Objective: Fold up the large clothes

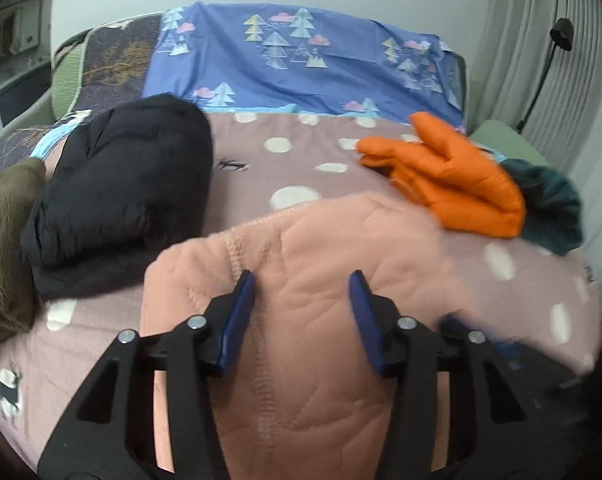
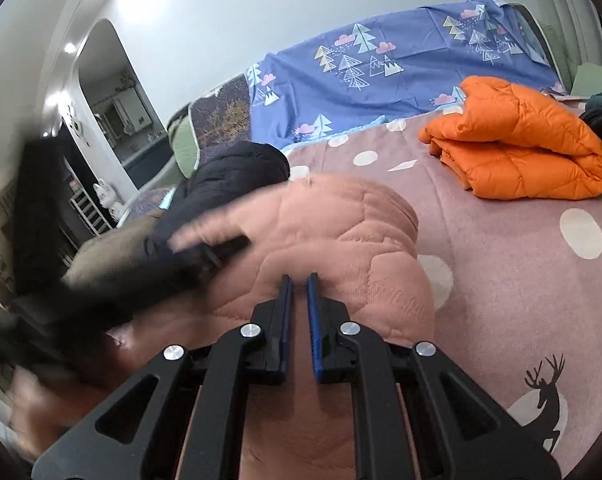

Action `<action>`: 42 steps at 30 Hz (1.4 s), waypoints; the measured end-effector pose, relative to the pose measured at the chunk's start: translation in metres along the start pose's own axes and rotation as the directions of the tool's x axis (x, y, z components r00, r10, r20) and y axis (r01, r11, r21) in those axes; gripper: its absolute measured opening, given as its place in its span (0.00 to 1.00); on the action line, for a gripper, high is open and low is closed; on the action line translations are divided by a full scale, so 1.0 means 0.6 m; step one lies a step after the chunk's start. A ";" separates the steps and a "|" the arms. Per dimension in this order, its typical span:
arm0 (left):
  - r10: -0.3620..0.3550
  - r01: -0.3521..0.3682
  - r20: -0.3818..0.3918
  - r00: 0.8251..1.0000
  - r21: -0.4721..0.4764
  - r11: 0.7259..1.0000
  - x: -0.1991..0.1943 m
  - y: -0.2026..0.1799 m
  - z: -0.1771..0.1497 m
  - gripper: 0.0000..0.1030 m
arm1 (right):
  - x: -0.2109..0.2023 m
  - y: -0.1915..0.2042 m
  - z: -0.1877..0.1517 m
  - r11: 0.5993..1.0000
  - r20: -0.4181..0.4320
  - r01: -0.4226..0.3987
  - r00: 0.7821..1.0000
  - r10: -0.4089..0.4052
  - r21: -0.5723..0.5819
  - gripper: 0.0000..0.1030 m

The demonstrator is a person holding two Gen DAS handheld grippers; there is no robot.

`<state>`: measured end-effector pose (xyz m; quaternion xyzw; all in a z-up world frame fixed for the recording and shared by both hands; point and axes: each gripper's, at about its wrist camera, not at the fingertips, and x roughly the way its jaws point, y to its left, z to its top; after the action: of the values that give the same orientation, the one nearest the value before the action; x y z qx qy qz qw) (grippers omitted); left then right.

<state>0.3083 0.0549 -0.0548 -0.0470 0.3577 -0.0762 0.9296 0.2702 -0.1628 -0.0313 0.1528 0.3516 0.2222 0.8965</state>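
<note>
on the near middle of the pink dotted bedspread (image 1: pixel 301 168) lies the peach quilted jacket (image 1: pixel 301 280), bunched into a soft mound; at far left sit a brown garment (image 1: pixel 5 240) and a folded black puffer (image 1: pixel 117 192), and at the right a folded orange puffer (image 2: pixel 521 148) with a dark teal garment (image 1: pixel 553 216) just beside it

left gripper (image 1: pixel 303 280) hovers over the peach jacket with its jaws about half apart, straddling a stitched seam; its pads do not seem to press the cloth, so i judge it holds nothing. right gripper (image 2: pixel 297 280) has its jaws nearly together, and a thin pinch of peach fabric appears caught between the tips, though the fold there is small and hard to read

the jacket looks light, padded and limp: it should sag and slide under its own bulk, not hold a crease. best holds, i judge, are hems, seams or the collar edge, where the stitched layers are firmer, one grip at each end so the panel lifts evenly
</note>
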 end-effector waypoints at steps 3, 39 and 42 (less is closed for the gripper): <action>0.017 -0.016 0.084 0.996 -0.007 1.000 -0.011 0.005 -0.019 0.48 | -0.017 0.007 0.013 0.999 0.062 0.039 0.997 -0.040 0.022 0.09; -0.011 0.010 -0.010 1.000 -0.073 0.997 -0.084 0.066 -0.029 0.85 | -0.049 -0.064 -0.011 0.998 -0.051 0.022 0.999 -0.019 0.063 0.76; -0.073 0.066 -0.055 0.996 -0.123 0.990 -0.090 0.098 -0.035 0.89 | -0.053 -0.086 -0.016 0.993 -0.094 -0.014 0.995 0.025 0.115 0.80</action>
<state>0.2609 0.1217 -0.0432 -0.1134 0.3871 -0.0881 0.9108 0.2578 -0.2216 -0.0423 0.1965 0.4043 0.2176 0.8664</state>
